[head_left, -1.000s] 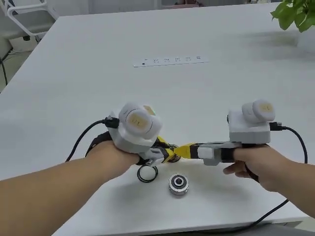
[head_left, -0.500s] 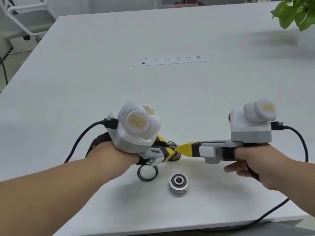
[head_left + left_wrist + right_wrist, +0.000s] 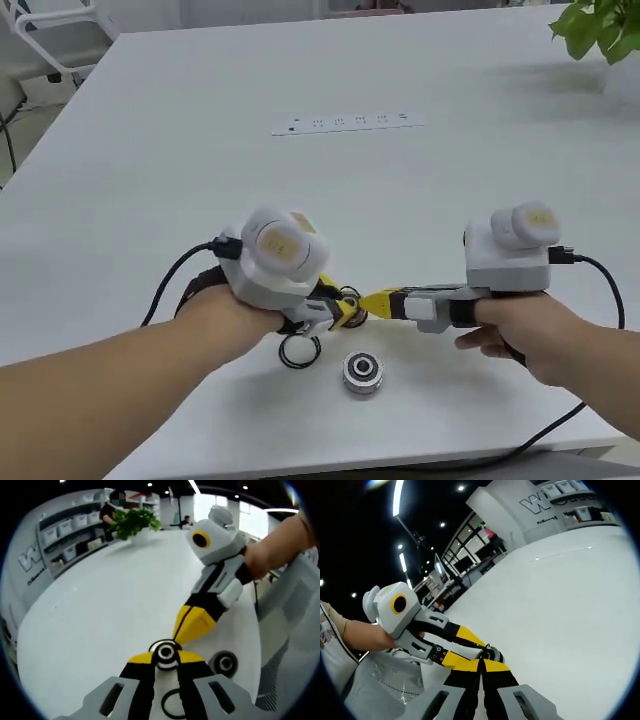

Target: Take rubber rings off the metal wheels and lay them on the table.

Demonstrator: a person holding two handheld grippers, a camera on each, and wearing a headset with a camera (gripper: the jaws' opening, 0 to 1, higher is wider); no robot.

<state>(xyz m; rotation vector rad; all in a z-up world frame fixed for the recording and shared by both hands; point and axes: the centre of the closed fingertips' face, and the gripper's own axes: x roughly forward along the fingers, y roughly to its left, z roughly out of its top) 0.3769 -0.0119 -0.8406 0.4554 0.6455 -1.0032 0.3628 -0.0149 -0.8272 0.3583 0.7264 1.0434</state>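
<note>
Left gripper point(image 3: 166, 661), gripped in the person's left hand point(image 3: 232, 318), has its yellow-tipped jaws pinched on a small silver metal wheel point(image 3: 166, 650), one jaw on each side. The wheel is held just above the white table point(image 3: 200, 180). In the left gripper view a dark band runs round the wheel's rim.

The right gripper point(image 3: 176, 639), held in the right hand point(image 3: 517, 330), reaches in from the opposite side. Its two yellow jaws are pressed together with only a thin seam between them in the right gripper view. Their tips touch the upper edge of the held wheel. Whether any rubber is caught between them cannot be told.

In the head view the two grippers meet tip to tip near the front edge of the table, with the wheel between them.

A loose black rubber ring point(image 3: 299, 352) lies flat on the table just below the left gripper. Just beside it, toward the right hand, a second metal wheel point(image 3: 362, 371) with a dark outer band lies flat, apart from both grippers.

Black cables point(image 3: 165, 290) trail from each gripper across the table. Well beyond the hands lies a long white power strip point(image 3: 347, 124). A green potted plant point(image 3: 600, 25) stands at the far right corner.
</note>
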